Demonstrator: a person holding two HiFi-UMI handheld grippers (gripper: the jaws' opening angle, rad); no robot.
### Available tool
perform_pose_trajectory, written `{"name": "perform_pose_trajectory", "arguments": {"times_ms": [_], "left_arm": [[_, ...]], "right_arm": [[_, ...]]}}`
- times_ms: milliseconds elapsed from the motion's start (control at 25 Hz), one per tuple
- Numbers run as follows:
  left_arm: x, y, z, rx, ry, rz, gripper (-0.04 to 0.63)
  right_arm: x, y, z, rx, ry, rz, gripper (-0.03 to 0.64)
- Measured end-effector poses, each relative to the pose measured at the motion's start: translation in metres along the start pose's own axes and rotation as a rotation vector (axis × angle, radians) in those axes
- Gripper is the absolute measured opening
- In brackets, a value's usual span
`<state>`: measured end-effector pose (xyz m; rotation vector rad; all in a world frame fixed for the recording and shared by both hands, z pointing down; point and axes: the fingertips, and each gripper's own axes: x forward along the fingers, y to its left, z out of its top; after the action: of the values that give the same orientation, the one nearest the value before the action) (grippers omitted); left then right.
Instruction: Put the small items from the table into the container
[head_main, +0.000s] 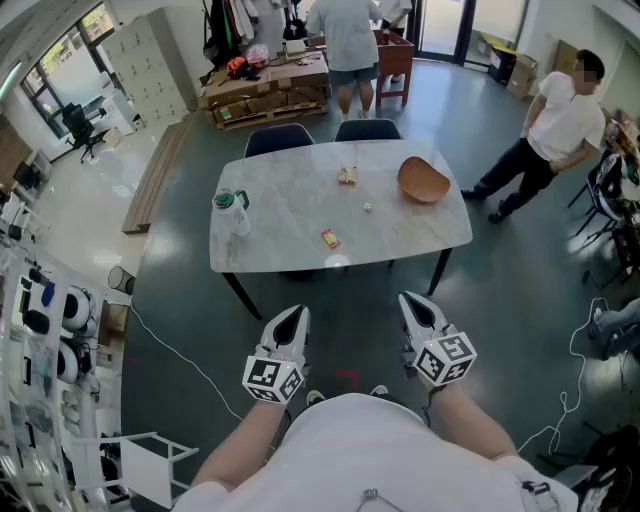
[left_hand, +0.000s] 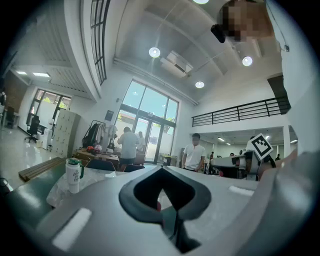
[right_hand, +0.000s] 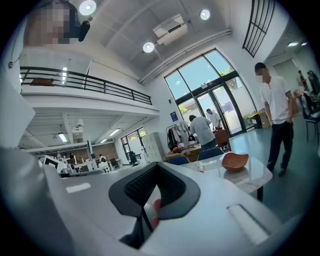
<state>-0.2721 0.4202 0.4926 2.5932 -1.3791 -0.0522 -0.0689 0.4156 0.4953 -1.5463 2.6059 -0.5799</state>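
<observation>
Left tool (head_main: 292, 316), right tool (head_main: 415, 303), both closed, level

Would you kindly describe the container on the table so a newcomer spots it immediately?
Find the pale marble table. Near its far right end sits the bowl. It alone is wide, open and orange-brown; its neighbours are tiny packets and a tall bottle.

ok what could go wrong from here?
The white piece is tiny and pale on a pale table: easy to miss or flick away.
The bowl sits near the table's right end; a nudge while dropping items could shift it off.
The bottle stands upright at the left end, so a left gripper reach might topple it.
</observation>
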Motion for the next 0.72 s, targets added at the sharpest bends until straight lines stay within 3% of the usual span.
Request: {"name": "perform_pose_trajectory", "arguments": {"times_ms": [400, 720], "left_arm": [[0.005, -0.016, -0.01, -0.018, 0.003, 0.037, 0.003], [0.02, -0.041, -0.018, -0.013, 0.005, 0.066, 0.003]], "right_arm": [[-0.014, -0.021, -0.006, 0.019, 0.023, -0.004, 0.027], [-0.031, -0.04, -0.004, 0.022, 0.017, 0.052, 0.029]]}}
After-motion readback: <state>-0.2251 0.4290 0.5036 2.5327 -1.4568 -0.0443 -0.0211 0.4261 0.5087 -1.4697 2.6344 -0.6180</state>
